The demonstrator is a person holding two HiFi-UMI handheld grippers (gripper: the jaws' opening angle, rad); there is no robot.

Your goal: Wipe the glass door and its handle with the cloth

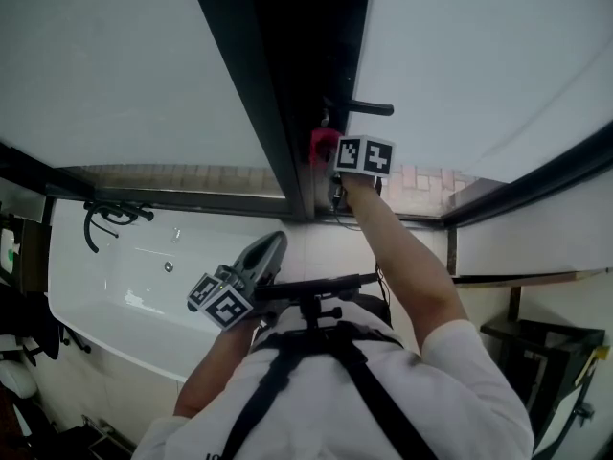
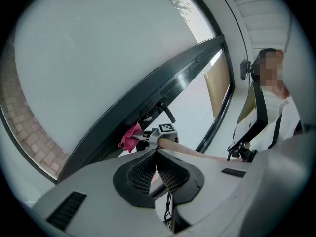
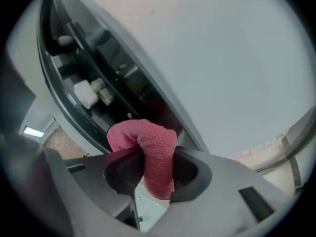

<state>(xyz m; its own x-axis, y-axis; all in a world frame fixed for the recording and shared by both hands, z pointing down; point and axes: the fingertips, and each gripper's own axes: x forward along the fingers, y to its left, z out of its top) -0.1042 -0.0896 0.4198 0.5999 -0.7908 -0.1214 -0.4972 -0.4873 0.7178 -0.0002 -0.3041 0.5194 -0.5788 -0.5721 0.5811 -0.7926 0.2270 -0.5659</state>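
Bathroom glass door (image 1: pixel 460 56): the right gripper (image 1: pixel 335 161) clamps a pink cloth (image 3: pixel 148 152) between its jaws, against the dark frame (image 1: pixel 259 94) just below the handle (image 1: pixel 372 108). The left gripper (image 1: pixel 268 252) is well apart from the door, jaws together and empty.

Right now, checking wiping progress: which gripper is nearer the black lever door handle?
Right. The right gripper, clamping the pink terry cloth, is right beside the black lever door handle; the left gripper is back by the person's chest.

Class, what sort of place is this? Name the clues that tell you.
Probably a bathroom: a white bathtub with a dark tap, beside a dark-framed glass door with brick paving outside.
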